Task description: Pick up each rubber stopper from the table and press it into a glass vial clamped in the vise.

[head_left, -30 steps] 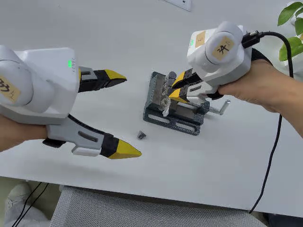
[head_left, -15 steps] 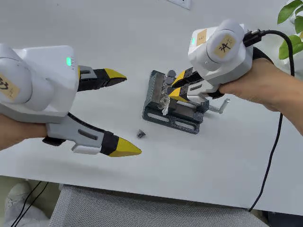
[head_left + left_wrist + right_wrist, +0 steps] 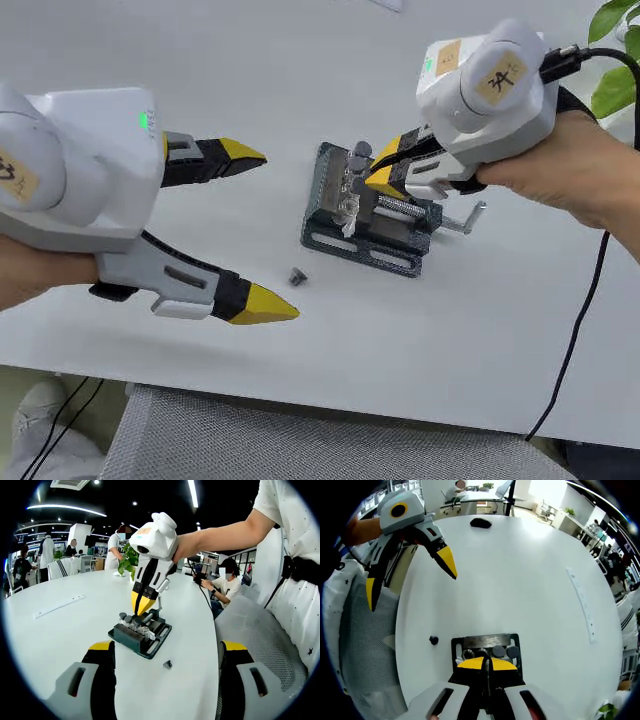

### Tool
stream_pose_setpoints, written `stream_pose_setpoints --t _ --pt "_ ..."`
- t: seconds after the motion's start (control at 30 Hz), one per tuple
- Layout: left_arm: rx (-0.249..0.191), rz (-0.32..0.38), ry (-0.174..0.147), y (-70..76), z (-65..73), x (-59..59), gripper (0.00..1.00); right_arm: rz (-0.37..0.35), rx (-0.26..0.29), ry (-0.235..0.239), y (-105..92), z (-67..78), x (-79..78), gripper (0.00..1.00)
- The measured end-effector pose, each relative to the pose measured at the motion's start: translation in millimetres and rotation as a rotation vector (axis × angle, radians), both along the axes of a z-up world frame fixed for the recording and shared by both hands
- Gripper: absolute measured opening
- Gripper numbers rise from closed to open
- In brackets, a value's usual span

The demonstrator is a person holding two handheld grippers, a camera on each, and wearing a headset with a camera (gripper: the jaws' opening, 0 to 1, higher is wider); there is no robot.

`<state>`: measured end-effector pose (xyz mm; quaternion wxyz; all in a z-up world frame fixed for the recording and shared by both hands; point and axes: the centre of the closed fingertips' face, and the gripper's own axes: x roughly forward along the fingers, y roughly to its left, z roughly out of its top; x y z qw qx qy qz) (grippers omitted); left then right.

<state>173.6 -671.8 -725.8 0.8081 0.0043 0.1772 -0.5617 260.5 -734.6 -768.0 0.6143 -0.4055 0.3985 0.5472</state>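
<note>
The right gripper (image 3: 379,170) has its yellow-tipped jaws pressed together with nothing visible between them. Their points sit just above a row of small clear glass vials (image 3: 349,203) at the centre of the head view. The vials stand clamped in a dark grey metal vise (image 3: 356,250), and in the right gripper view round dark seated stoppers (image 3: 512,652) top some of them. One small dark grey rubber stopper (image 3: 297,275) lies loose on the white round worktop (image 3: 450,330), just lower left of the vise and apart from it. The left gripper (image 3: 255,230), at the left of the head view, has its jaws spread wide and empty. In the left gripper view the loose stopper lies low in the centre, between the two jaws and ahead of them.
</note>
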Motion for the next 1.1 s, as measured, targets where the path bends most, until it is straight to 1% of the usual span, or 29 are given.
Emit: stream_pose_setpoints --t 0.1,0.17,0.3,0.63,0.77,0.87,1.1 --pt "0.006 -0.003 0.0 0.1 -0.9 -0.5 0.85 -0.002 -0.002 -0.001 0.5 -1.5 0.6 0.0" --pt "0.002 -0.002 0.003 0.2 -0.9 -0.3 0.84 -0.004 0.0 0.006 1.1 -2.7 -1.5 0.0" --pt "0.0 -0.001 0.0 0.6 0.3 0.0 0.84 0.004 -0.002 0.019 2.6 -6.6 -6.2 0.0" --pt "0.002 0.007 0.003 3.3 -0.4 0.1 0.84 0.012 -0.019 0.029 2.1 -13.7 -5.4 0.0" --pt "0.002 0.011 0.005 4.5 -0.9 0.5 0.84 0.011 -0.019 0.029 3.9 -13.4 -3.5 0.0" --pt "0.005 0.008 0.005 4.2 -1.9 0.1 0.84 0.01 -0.023 0.037 3.7 -13.6 -4.9 0.0" --pt "-0.003 0.006 0.006 1.9 -1.1 1.5 0.84 0.012 -0.029 0.043 4.3 -14.4 -3.2 0.0"
